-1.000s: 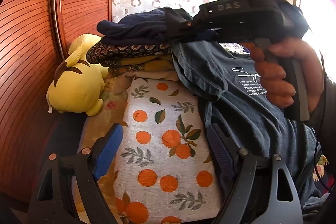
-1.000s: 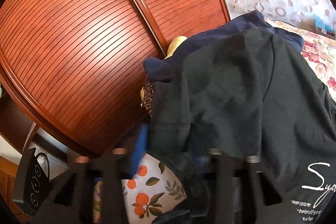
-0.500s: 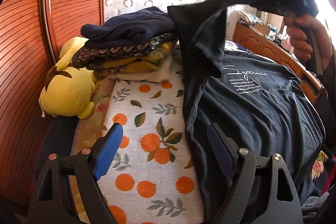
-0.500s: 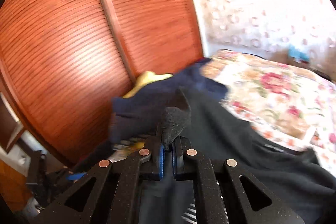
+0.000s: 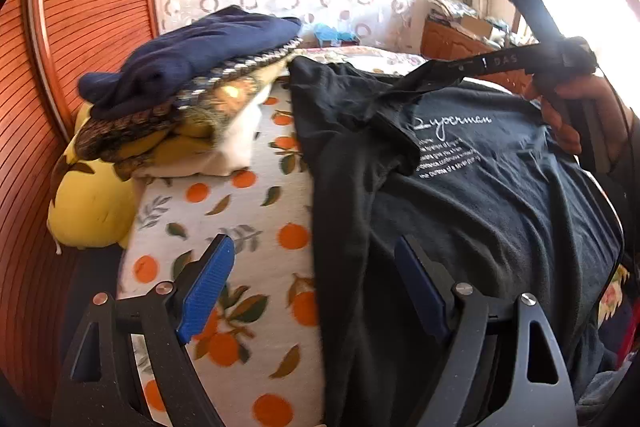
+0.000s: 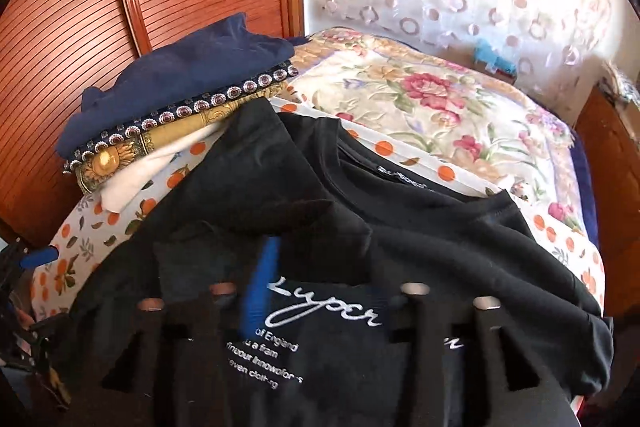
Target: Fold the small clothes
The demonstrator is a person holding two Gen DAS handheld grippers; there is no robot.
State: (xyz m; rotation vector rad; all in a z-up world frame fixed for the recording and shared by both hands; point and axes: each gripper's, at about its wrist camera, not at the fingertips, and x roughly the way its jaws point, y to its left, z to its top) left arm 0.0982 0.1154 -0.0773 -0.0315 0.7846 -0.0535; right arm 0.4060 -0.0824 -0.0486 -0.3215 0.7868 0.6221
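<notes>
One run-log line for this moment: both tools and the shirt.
left tool: open, empty | right tool: open, empty | black T-shirt: flat on bed, sleeve folded inward

A bed carries a white cloth printed with oranges and green leaves [image 5: 256, 211], spread over a cream floral quilt [image 6: 432, 107]. On the cloth lies a black T-shirt with white lettering [image 5: 480, 211], and beside it a stack of folded clothes topped by a navy garment [image 5: 192, 63].
</notes>
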